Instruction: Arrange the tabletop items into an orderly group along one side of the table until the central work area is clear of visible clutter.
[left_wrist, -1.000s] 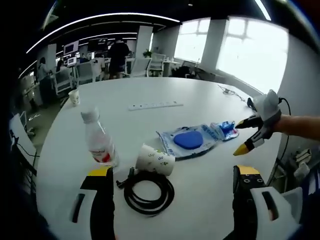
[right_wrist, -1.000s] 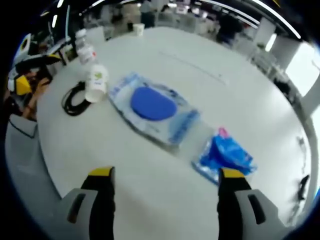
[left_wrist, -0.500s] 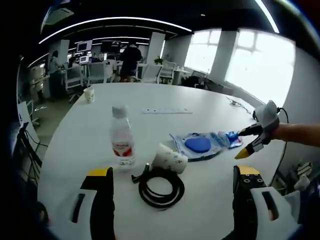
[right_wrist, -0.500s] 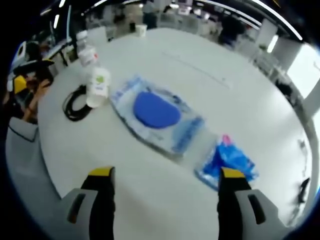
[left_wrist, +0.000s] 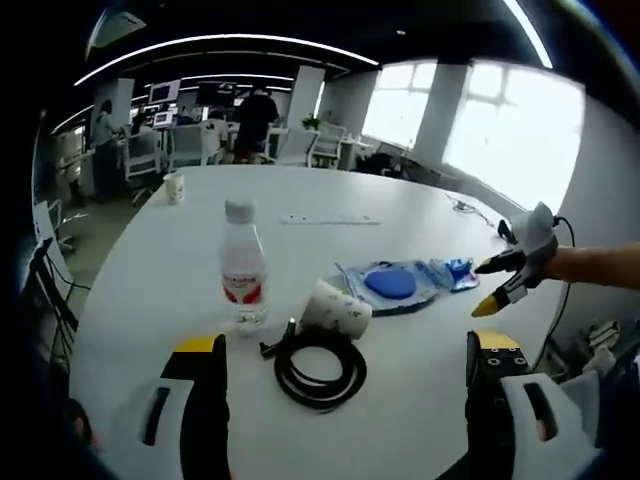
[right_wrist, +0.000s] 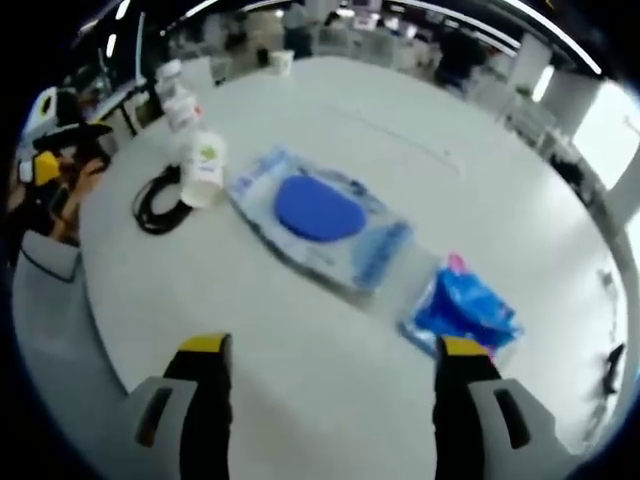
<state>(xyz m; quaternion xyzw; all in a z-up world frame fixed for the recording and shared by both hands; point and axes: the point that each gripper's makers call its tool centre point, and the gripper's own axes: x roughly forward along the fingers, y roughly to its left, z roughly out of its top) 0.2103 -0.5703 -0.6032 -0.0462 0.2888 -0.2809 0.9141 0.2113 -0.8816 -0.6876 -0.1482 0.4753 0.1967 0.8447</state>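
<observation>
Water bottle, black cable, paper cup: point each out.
Water bottle (left_wrist: 244, 285), left gripper view, on its red label.
Black cable (left_wrist: 320, 373), left gripper view, on the coil.
Paper cup (right_wrist: 204, 172), right gripper view, on its side.

bottle (right_wrist: 177, 98): label blurred | power strip (left_wrist: 327, 219): sockets too small | blue packet (right_wrist: 464, 307): print unreadable

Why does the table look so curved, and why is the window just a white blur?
In the left gripper view the fisheye lens bends the table edge and ceiling lights into arcs, and daylight blows the window out to plain white. In the right gripper view the blue pouch looks soft, slightly blurred, and the picture darkens toward its edges.
</observation>
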